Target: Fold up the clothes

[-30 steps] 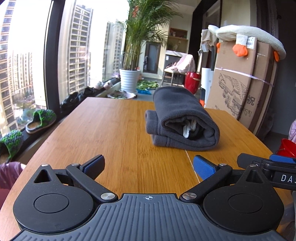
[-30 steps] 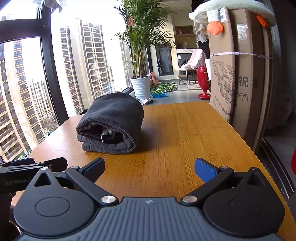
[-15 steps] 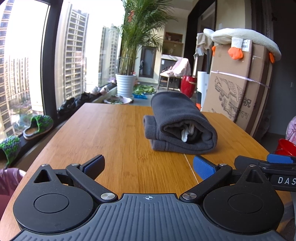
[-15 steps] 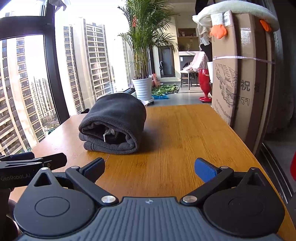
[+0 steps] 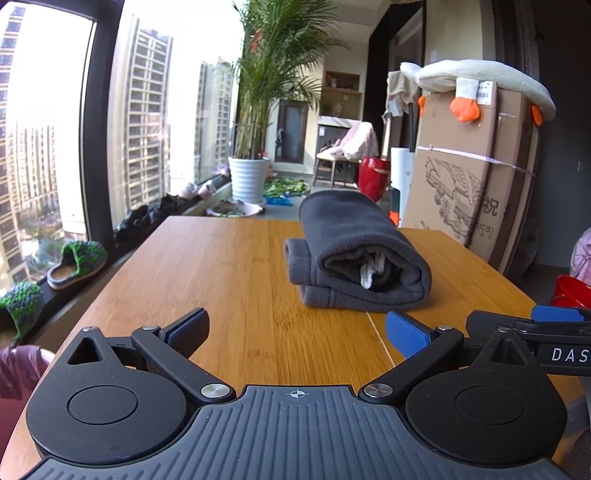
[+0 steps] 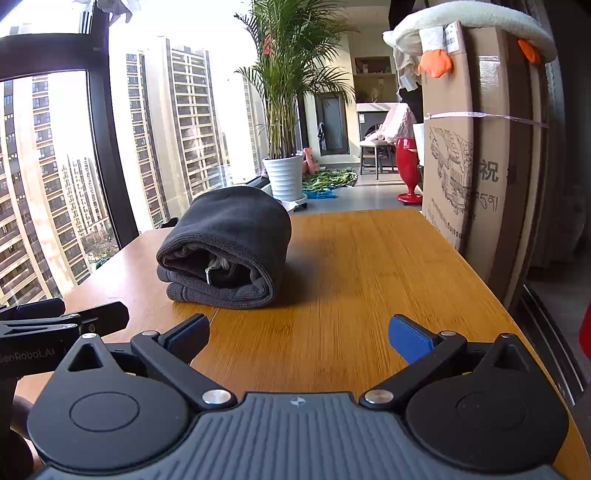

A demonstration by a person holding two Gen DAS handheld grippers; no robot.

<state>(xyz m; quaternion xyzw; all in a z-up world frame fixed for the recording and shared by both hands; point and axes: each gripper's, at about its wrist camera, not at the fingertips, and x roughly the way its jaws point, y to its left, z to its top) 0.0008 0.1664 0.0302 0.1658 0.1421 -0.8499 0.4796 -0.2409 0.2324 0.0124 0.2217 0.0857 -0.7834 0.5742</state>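
A dark grey garment (image 5: pixel 354 251) lies folded in a thick bundle on the wooden table (image 5: pixel 229 266), with a bit of white fabric showing in its open end. It also shows in the right wrist view (image 6: pixel 229 247). My left gripper (image 5: pixel 297 332) is open and empty, well short of the bundle and to its left. My right gripper (image 6: pixel 299 334) is open and empty, short of the bundle and to its right. The right gripper's side shows at the edge of the left wrist view (image 5: pixel 535 328), and the left gripper's side shows in the right wrist view (image 6: pixel 62 317).
A tall cardboard box (image 6: pixel 476 158) with a plush toy (image 6: pixel 469 18) on top stands along the table's right edge. A potted palm (image 5: pixel 251 162) stands beyond the far end. Slippers (image 5: pixel 74 258) and shoes line the window sill on the left. A red bucket (image 5: pixel 572 291) sits at right.
Both grippers have tilted slightly, so the folded garment sits a little lower and closer in each view. The garment itself has not moved. Both grippers stay open.
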